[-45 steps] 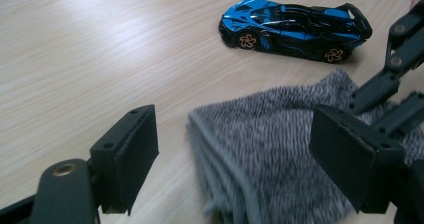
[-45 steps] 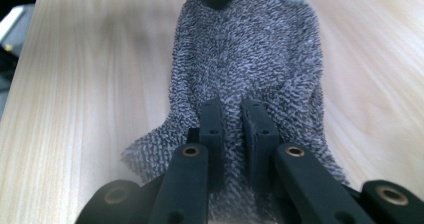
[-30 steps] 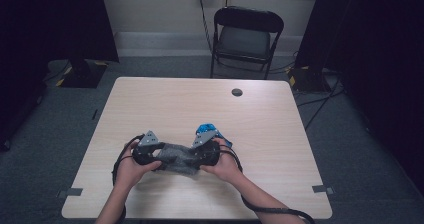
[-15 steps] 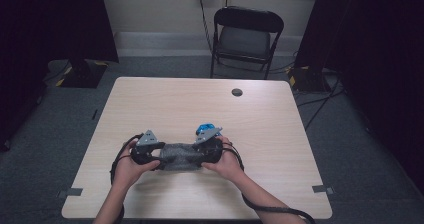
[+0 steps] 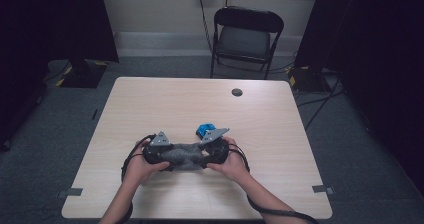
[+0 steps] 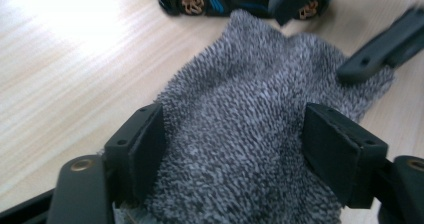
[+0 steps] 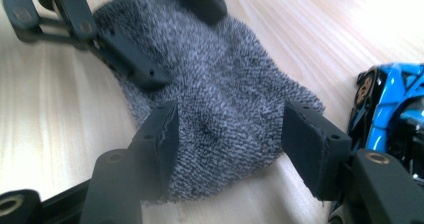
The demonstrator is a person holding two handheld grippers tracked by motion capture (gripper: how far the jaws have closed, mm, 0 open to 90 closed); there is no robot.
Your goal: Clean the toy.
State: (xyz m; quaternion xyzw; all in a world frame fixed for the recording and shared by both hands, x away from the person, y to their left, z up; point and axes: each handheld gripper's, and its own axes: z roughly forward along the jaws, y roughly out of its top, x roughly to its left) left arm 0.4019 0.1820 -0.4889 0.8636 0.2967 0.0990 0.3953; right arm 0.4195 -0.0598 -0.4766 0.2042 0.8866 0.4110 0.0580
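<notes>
A grey fuzzy cloth (image 5: 182, 156) lies bunched on the table (image 5: 150, 109) near its front edge, between my two grippers. My left gripper (image 5: 170, 156) comes in from the left. In its own view the cloth (image 6: 240, 134) bulges between the jaws (image 6: 235, 144) and touches both pads, though they have just been opening a little. My right gripper (image 5: 200, 158) faces it; its jaws (image 7: 230, 139) have just been opening and straddle the cloth (image 7: 220, 99), the right pad clear of it. A blue toy car (image 5: 204, 130) sits just behind the cloth.
A small black round object (image 5: 237, 92) lies near the table's far edge. A black folding chair (image 5: 245, 34) stands beyond the table, with cables on the floor to its right. In the right gripper view the car (image 7: 390, 109) is close beside the right jaw.
My left gripper has shifted slightly to the right, toward the other gripper. The cloth stays between both grippers and the right hand has hardly moved.
</notes>
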